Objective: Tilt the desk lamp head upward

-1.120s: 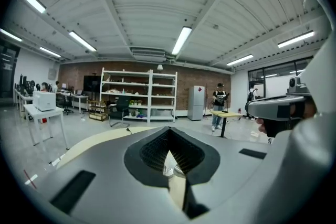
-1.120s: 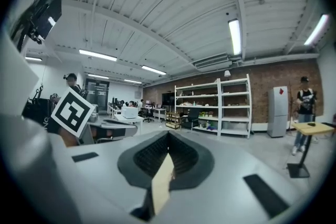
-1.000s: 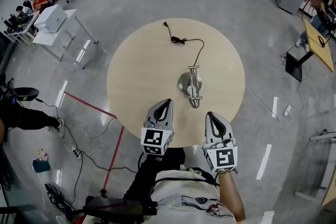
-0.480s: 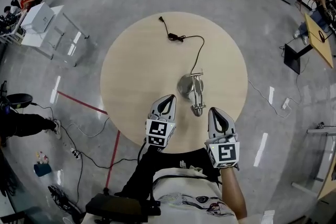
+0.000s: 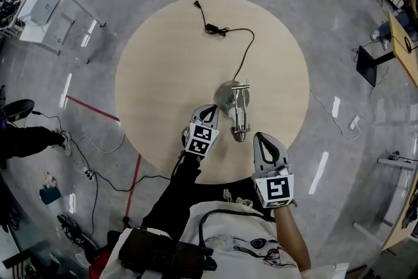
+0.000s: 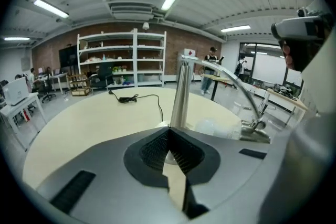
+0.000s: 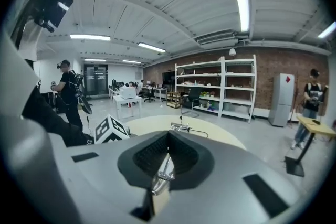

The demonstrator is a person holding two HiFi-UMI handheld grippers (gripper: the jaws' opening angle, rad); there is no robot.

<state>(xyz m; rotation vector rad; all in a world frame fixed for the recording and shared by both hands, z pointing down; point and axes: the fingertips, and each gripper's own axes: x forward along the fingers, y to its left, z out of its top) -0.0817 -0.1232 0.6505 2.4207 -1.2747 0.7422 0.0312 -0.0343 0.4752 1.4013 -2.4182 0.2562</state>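
A silver desk lamp stands in the middle of the round table. Its round base [image 5: 226, 96] is far from me, and its head [image 5: 240, 132] hangs low on the near side, facing down. A black cord [image 5: 243, 52] runs off to the back. My left gripper [image 5: 209, 110] is shut and empty, its tip just left of the base. In the left gripper view the lamp post [image 6: 181, 91] rises straight ahead of the shut gripper [image 6: 169, 131], with the lamp head [image 6: 255, 131] to the right. My right gripper [image 5: 261, 138] is shut, empty, near the head's right side.
The round wooden table [image 5: 157, 68] has its near edge under my grippers. The cord's plug [image 5: 197, 4] lies near the far edge. White shelves [image 6: 122, 57] and desks stand at the back of the room. A person [image 7: 65, 93] stands at the left.
My left gripper has moved forward and down, from the table's near edge to beside the lamp base. My right gripper has come a little forward toward the lamp head. The lamp has not moved.
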